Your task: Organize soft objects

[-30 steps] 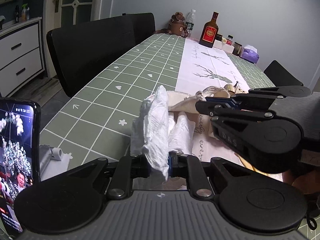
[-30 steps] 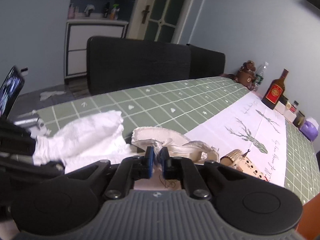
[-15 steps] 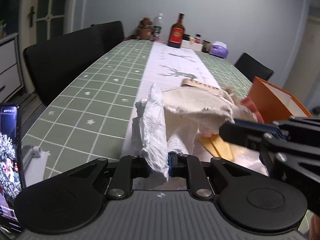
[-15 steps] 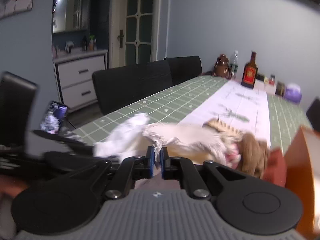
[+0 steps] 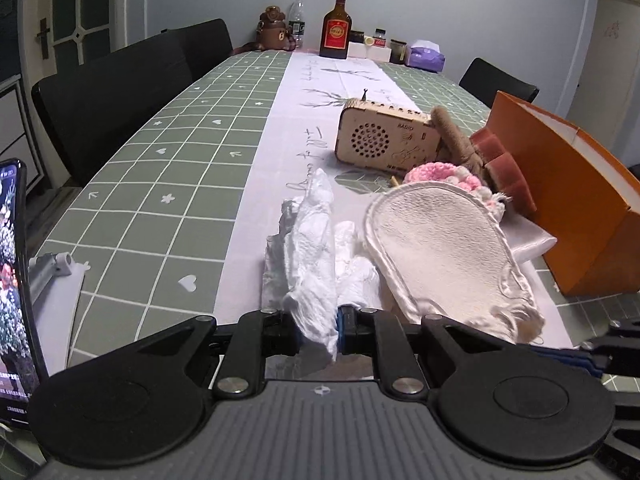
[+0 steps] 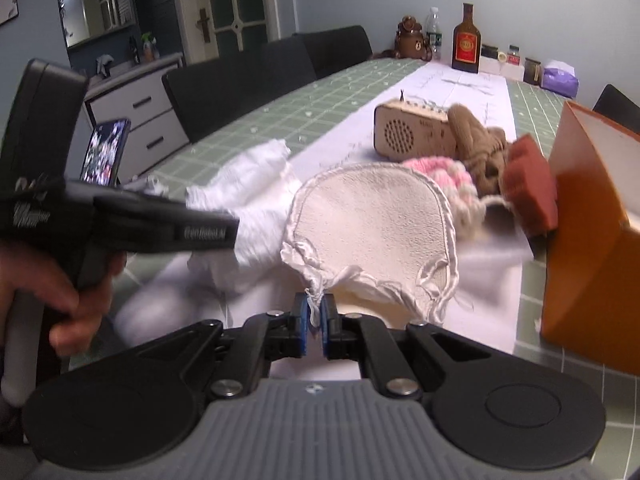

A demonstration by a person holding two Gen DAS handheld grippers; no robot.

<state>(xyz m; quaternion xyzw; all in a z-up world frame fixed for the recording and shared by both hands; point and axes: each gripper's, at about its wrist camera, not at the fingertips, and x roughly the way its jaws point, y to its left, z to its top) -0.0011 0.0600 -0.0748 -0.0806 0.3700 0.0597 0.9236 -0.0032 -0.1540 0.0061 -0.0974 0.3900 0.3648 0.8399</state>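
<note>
Cream-coloured rounded cloth pouch with a satin-edged, gathered mouth (image 6: 372,232): held above the white table runner (image 5: 280,120), its gathered edge pinched between the blue pads of the right gripper (image 6: 315,322), whose jaws are almost fully closed on the fabric. Just beside it, on the left, the crumpled white cloth (image 5: 312,248) is clamped between the narrowly parted jaws of the left gripper (image 5: 318,326); the cloth hangs below the pads and rises ahead of them. In the right wrist view a hand (image 6: 60,284) grips the handle of the left gripper.

Beyond the pouch lie a pink-and-white knitted item (image 6: 448,176), a brown knitted item (image 6: 480,144) and a dark red sponge-like block (image 6: 528,184), close together. The block rests against an orange cardboard box (image 6: 592,240). A light wooden radio (image 5: 384,136) stands behind them on the runner. A lit phone (image 5: 12,280) stands at the left edge of the green checked tablecloth (image 5: 160,184).
</note>
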